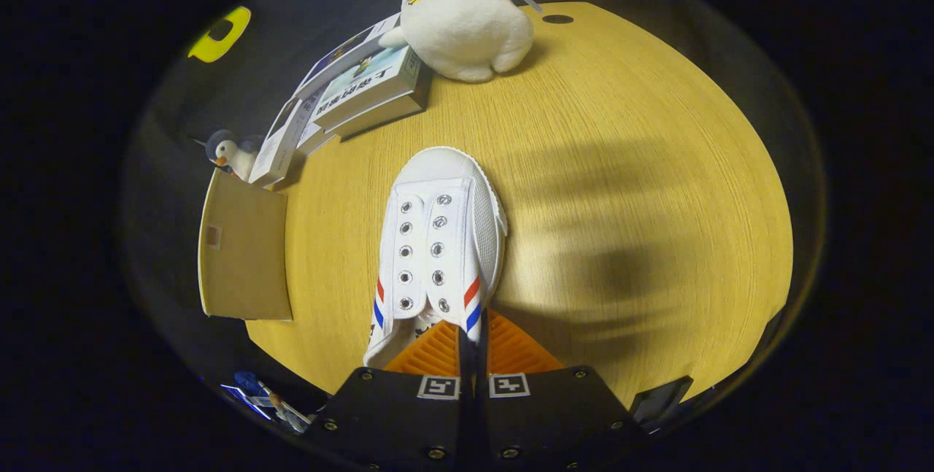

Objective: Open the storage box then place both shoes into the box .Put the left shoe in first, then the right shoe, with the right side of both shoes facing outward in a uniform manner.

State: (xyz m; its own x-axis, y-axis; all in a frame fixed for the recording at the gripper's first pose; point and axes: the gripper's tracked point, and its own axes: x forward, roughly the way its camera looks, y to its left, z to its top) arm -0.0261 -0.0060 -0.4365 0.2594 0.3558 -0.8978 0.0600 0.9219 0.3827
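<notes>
The table (657,165) is a light wood top with a curved far edge; a small dark round hole (557,19) sits near that edge, just right of the plush. The whole right half of the top is bare save for broad soft shadows, and gives open room beside and beyond the shoe. On the left the top ends at a straight edge, and a tan flap (244,253) stands alongside it, apart from the shoe. Whether this flap belongs to the box cannot be told.

At the far left corner lies a stack of books (365,89), fanned and overlapping. A white plush (467,23) rests against the stack's far end. A small penguin figure (230,155) stands at the stack's near end, just beyond the flap.

The shoe (441,238) is white with eyelets but no laces, red and blue stripes on both sides near the opening. Its toe points away from the gripper, toward the books and plush, well short of both.

The gripper (472,341) has its orange fingers (511,348) drawn nearly together, only a narrow dark slit between them. They meet at the shoe's rear opening, and the shoe's right-hand upper edge runs into that slit, so the grip appears to pinch that edge. Whether the shoe is lifted or rests on the top cannot be told.
</notes>
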